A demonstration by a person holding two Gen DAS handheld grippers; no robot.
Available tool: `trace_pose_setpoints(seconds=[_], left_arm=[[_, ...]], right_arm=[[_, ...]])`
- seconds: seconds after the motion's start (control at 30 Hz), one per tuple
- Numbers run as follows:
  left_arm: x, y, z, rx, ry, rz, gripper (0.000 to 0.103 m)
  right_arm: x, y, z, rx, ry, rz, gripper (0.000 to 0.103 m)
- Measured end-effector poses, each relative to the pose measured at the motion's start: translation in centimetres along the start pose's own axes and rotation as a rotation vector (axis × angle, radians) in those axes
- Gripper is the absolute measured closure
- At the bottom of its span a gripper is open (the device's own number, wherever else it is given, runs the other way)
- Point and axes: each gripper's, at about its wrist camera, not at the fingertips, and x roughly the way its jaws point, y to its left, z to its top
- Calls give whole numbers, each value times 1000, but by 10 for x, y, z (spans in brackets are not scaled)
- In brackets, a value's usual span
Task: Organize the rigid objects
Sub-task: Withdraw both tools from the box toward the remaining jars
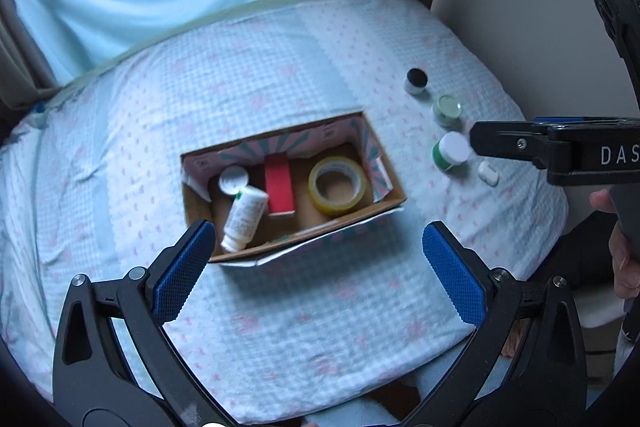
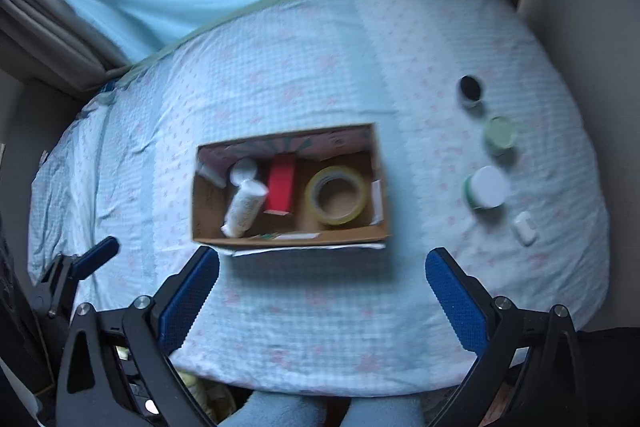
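Blue-padded left gripper [image 1: 316, 263] sits nearest, jaws spread wide, nothing between them; right gripper [image 2: 322, 291] same, wide apart and empty.

Cardboard box [image 1: 394, 203] lies just ahead of both sets of fingers, centre of the bed [image 1: 248, 99]. Inside it: white bottle [image 1: 245, 219] on its side toward the left finger, a white-capped jar [image 1: 233, 178] touching it behind, red box [image 1: 279, 190] upright in the middle, yellow tape roll [image 1: 338, 185] flat toward the right finger.

Outside the box, off past the right finger, a loose line of four pieces: black-lid jar [image 2: 470, 89] farthest, pale green jar [image 2: 499, 135] next, green jar with white lid [image 2: 487, 189] closer, small white case [image 2: 525, 227] closest. In the left wrist view the right gripper's finger tip hangs just beside the white-lid jar; contact unclear.

Step, judged: part packed, four pieces left, right gripper between picks and lining up on the right-hand group. Next move likely calls for swinging right, dropping the open fingers astride the white-lid jar or the white case, closing, lifting clear, then carrying over to the free gap in the box. Risk: soft bedding may tip a jar as the fingers press down.
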Motion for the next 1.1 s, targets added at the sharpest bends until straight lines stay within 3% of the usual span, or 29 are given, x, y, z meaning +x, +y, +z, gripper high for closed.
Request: trace_pose_setpoints(seconds=[0.23,0.43,0.57,0.7,0.83,0.93,1.1], left_arm=[[9,-88,15,-36,-39,1,0],[34,-163,29,-123,-48,62,0],[57,-197,37,-175,-31,56,0],[89,-226,39,-185,-5,60,0],[138,-242,36,-219,23,37,0],[182,-246,30,-243,35,14,0],[255,-249,18,-253,51,12,0]], right_arm=[[-45,-97,-2,-10,-93,-62,0],[-63,-176,5,-164,-158,-51,0],[-60,-214,10,-328,-211,-78,0],[-47,-245,20,-386,-186,-75,0],[-25,-274,34,-390,-194,-1,0],[4,-290,46,-398,-197,43,0],[73,-309,63,-420,-195,38,0]])
